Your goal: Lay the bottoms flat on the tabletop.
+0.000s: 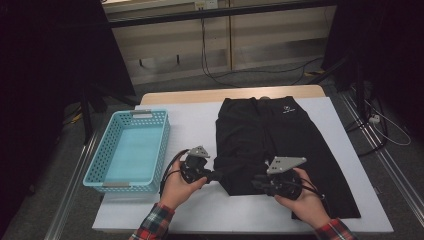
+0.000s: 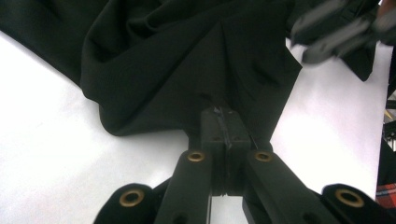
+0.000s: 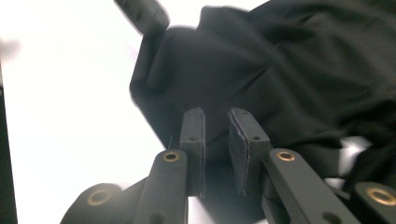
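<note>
From the high view, a black garment (image 1: 280, 145) lies spread over the white table (image 1: 195, 125), with a light blue basket (image 1: 131, 150) just beside its left edge; the left gripper (image 1: 216, 176) sits at the garment's near left corner, and the right gripper (image 1: 257, 182) rests on the garment's near hem, close to the left one. In the left gripper view, the left gripper (image 2: 223, 133) has its jaws pressed together on a pinch of the garment (image 2: 187, 70), the cloth fanning out in folds from the bite, while the other gripper shows blurred at the top right, over the garment's far edge. In the right gripper view, the right gripper (image 3: 215, 140) has its jaws a little apart, a fold of the garment (image 3: 289, 70) rising just beyond and between them, no pad seen pressing. The step looks like getting a second hold on the hem for folding. To do it well, the right jaws should slide fully over the fold before closing, taking all layers, while the left holds firm without dragging the cloth off line.
</note>
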`<state>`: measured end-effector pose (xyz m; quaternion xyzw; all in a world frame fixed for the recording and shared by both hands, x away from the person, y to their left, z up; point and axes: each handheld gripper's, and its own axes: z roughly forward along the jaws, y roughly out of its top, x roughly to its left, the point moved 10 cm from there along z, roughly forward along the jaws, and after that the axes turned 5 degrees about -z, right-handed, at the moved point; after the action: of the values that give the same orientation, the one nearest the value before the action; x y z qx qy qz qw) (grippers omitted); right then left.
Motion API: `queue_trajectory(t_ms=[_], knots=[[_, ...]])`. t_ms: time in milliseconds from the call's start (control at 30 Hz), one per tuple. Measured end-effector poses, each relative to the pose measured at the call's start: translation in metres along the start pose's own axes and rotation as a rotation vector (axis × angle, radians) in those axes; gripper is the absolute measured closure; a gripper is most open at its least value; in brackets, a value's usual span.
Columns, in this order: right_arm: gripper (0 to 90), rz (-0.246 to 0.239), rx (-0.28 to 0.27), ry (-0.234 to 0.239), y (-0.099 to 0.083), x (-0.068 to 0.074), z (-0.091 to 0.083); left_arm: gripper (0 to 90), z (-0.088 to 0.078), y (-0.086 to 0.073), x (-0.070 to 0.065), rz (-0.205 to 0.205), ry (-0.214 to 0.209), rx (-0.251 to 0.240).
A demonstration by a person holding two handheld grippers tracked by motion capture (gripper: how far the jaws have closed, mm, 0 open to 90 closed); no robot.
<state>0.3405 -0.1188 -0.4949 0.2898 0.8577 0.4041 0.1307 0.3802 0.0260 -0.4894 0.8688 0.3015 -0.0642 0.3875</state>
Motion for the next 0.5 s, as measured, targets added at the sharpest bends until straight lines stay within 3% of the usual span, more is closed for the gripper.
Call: queue_trajectory(t_ms=[167,267,300,433,500], knots=[[67.4,-0.036,0.095,-0.015,-0.019,-0.001,0.019,90.0,0.0,0.001,0.001,-0.004,0.003,-0.002],[67.8,-0.038,0.092,-0.032,-0.019,-0.006,0.019,90.0,0.0,-0.001,0.002,-0.005,0.006,0.004],[69.1,-0.045,0.096,-0.043,-0.02,-0.008,0.019,90.0,-0.001,-0.001,0.002,-0.007,0.006,0.005],[87.7,-0.026,0.109,-0.045,-0.023,-0.016,0.015,90.0,-0.002,-0.001,0.003,-0.01,0.009,0.003],[88.9,-0.016,0.118,-0.045,-0.023,-0.017,0.011,90.0,-0.003,-0.001,0.003,-0.008,0.01,0.006]])
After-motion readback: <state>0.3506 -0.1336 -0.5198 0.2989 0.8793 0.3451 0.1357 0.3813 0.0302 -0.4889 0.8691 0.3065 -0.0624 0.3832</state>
